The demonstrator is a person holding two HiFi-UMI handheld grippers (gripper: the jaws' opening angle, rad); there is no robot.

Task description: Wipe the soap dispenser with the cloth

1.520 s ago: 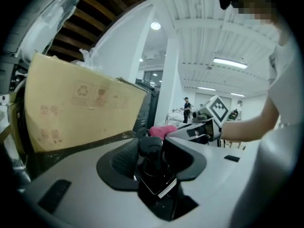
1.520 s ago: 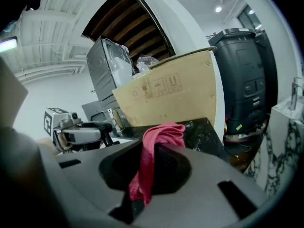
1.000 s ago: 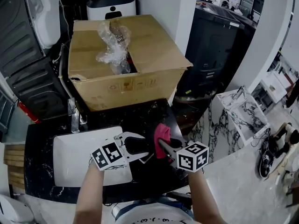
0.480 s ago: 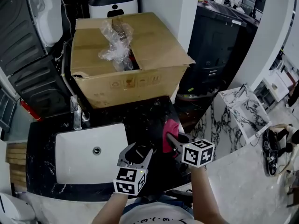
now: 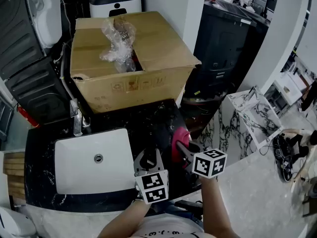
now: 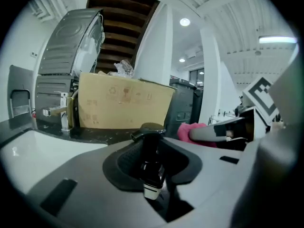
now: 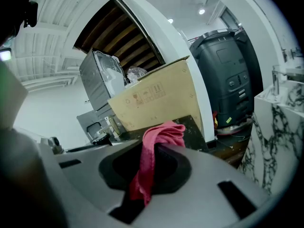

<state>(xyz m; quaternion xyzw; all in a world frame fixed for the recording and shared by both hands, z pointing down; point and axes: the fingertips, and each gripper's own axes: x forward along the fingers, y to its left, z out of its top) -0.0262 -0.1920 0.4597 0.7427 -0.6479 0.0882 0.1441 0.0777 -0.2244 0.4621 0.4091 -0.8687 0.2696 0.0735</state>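
The soap dispenser (image 6: 151, 152) is a black pump bottle standing between the jaws of my left gripper (image 6: 152, 141). Those jaws have just been closing and now hold it at the neck. In the head view the left gripper (image 5: 148, 160) points away from me over the black counter's front, with the dispenser (image 5: 150, 156) dark and hard to make out. My right gripper (image 5: 180, 148) sits just right of it, shut on a pink cloth (image 5: 179, 138). The cloth (image 7: 151, 152) hangs bunched from the right jaws and also shows in the left gripper view as the pink cloth (image 6: 191, 130).
A white sink basin (image 5: 74, 168) with a faucet (image 5: 77, 125) lies to the left in the black counter (image 5: 148, 120). A big open cardboard box (image 5: 133, 76) with plastic wrap stands behind. A marble side table (image 5: 250, 115) is at the right.
The left gripper rolled from lying sideways to pointing away, shifted right off the basin, opened wide round the dispenser, then narrowed onto it. The right gripper with the cloth edged right.
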